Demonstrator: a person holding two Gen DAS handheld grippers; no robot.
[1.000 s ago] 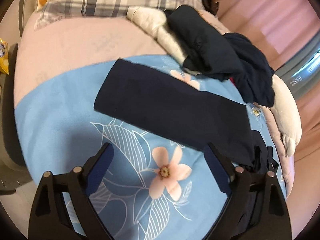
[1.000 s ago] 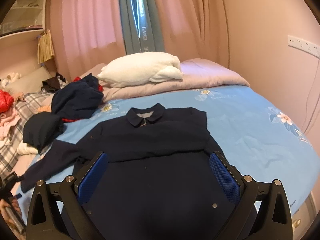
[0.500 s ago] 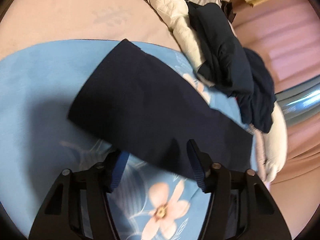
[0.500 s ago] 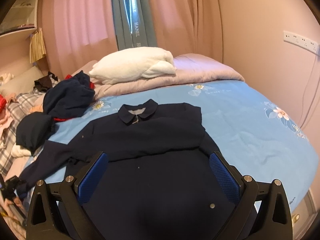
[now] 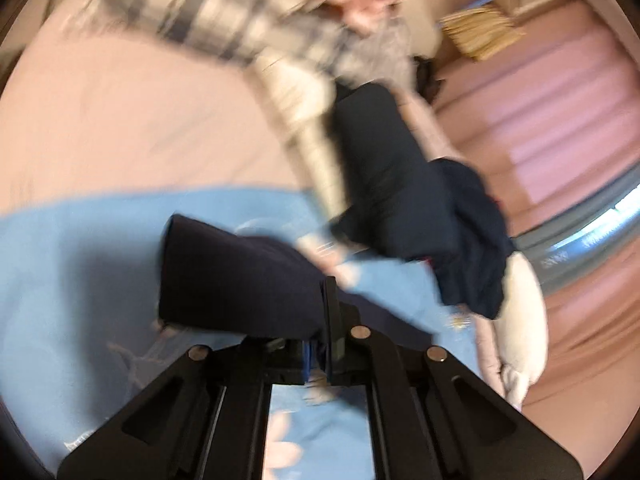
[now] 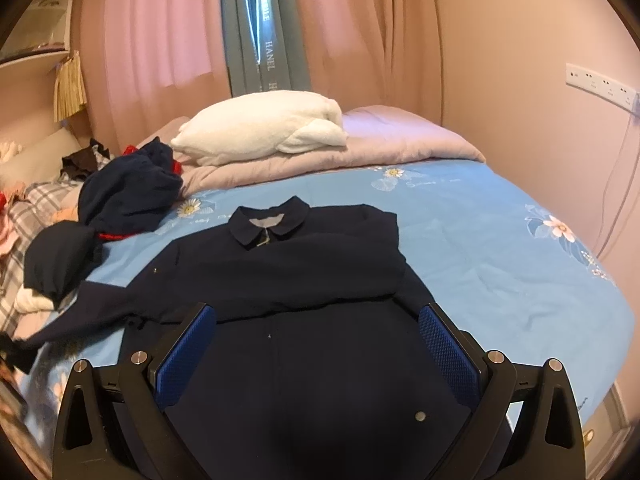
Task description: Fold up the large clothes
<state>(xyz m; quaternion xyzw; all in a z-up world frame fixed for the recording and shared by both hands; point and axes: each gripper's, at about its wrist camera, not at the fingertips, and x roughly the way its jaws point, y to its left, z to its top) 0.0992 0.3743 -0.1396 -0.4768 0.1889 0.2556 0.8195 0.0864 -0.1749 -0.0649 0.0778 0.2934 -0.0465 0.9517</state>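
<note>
navy jacket (image 6: 288,280) lies flat, its sleeve (image 5: 240,280) clamped in left gripper (image 5: 320,344) jaws; right gripper (image 6: 316,354) jaws apart.

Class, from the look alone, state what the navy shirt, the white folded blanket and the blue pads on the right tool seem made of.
Navy shirt: matte woven cloth, probably cotton blend; soft creases. White blanket: fluffy fleece, nappy surface. Right tool pads: likely rubber, dimpled texture.

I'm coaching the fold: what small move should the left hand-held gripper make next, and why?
Probably carry the sleeve across onto the jacket body. The left hand-held gripper looks shut on the sleeve's cuff end, the other sleeve already lies folded over the chest, and the right hand-held gripper is open, holding nothing.
</note>
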